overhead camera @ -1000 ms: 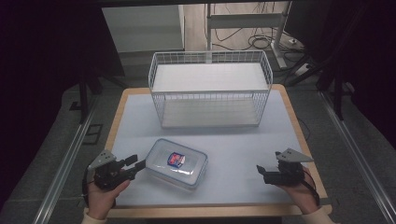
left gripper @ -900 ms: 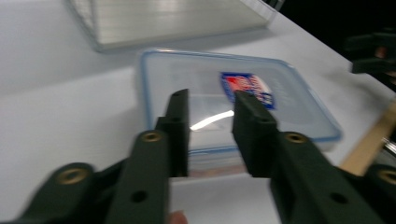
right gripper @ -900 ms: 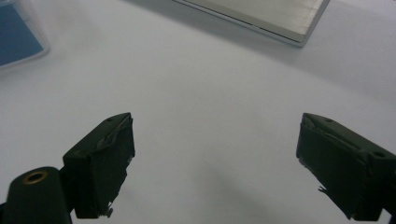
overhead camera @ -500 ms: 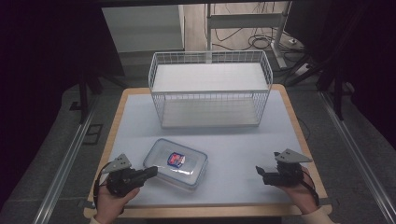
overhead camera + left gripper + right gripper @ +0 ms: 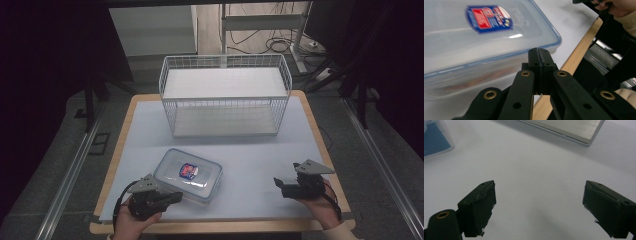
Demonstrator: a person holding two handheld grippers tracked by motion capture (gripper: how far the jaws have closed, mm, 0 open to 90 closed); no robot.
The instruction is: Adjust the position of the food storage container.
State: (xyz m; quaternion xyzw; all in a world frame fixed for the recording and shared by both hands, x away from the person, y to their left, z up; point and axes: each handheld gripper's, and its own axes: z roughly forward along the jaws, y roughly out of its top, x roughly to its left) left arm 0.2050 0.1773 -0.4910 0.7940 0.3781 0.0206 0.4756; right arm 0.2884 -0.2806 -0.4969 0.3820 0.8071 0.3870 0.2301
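A clear plastic food container [image 5: 189,174] with a blue-rimmed lid and a red and blue label lies flat on the white mat, near its front left. My left gripper [image 5: 177,196] is at the container's front edge, shut, with nothing between its jaws. In the left gripper view the closed tips [image 5: 539,51] rest close against the side of the container [image 5: 474,37], just under the lid's rim. My right gripper [image 5: 276,186] hovers low at the front right, well away from the container. It stands open [image 5: 539,187] over bare mat.
A white wire basket [image 5: 225,60] stands across the back of the table, its front side facing me. The table's wooden edge [image 5: 210,227] runs just behind both hands. A corner of the container [image 5: 434,142] shows at the top left of the right gripper view.
My left gripper has moved right and slightly down, up to the container's front edge, and its jaws have come together. The right gripper and the container have stayed put.
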